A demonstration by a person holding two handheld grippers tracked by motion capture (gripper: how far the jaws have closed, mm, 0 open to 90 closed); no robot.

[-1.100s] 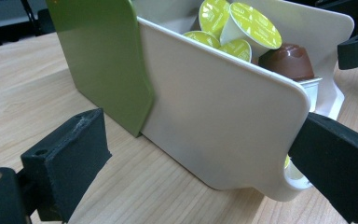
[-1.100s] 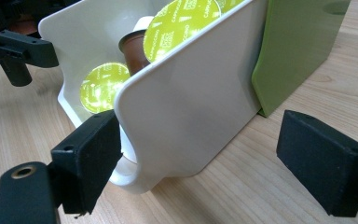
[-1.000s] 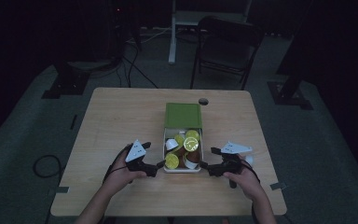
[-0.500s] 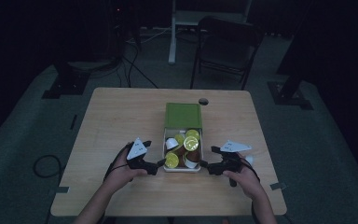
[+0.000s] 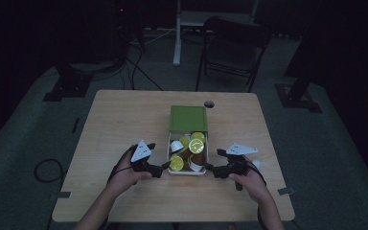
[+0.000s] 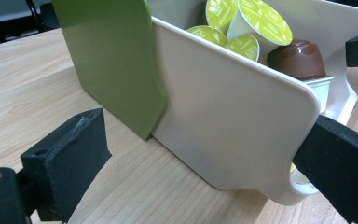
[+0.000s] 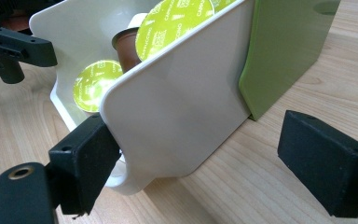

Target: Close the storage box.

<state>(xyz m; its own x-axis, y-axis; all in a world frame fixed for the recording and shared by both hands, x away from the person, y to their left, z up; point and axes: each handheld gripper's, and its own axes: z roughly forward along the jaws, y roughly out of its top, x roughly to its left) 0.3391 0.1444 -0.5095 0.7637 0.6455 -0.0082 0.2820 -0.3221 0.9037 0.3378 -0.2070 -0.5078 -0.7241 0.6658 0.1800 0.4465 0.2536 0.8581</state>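
- Over the last second very little has shifted: the left gripper (image 5: 162,167) and the right gripper (image 5: 212,170) have each crept slightly inward, toward the near corners of the white tray (image 5: 188,171).
- The tray sits mid-table, drawn out toward the near edge from the green sleeve (image 5: 188,118). It appears no further out than it was a second ago. It is filled with coffee capsules (image 5: 197,143), most with lime foil lids.
- The left gripper is spread wide. In the left gripper view one jaw hangs over bare table (image 6: 42,84) beside the tray's left wall (image 6: 223,116), and the other sits at the tray's near corner.
- The right gripper is likewise spread. In the right gripper view one jaw is against the rounded near corner of the tray (image 7: 177,107), and the other stands well off the wall.
- Judged from this, neither gripper has a hold yet. The closing-in looks like lining up on the tray's near end, so the next move calls for pinching a wall or corner before the tray can slide either way.
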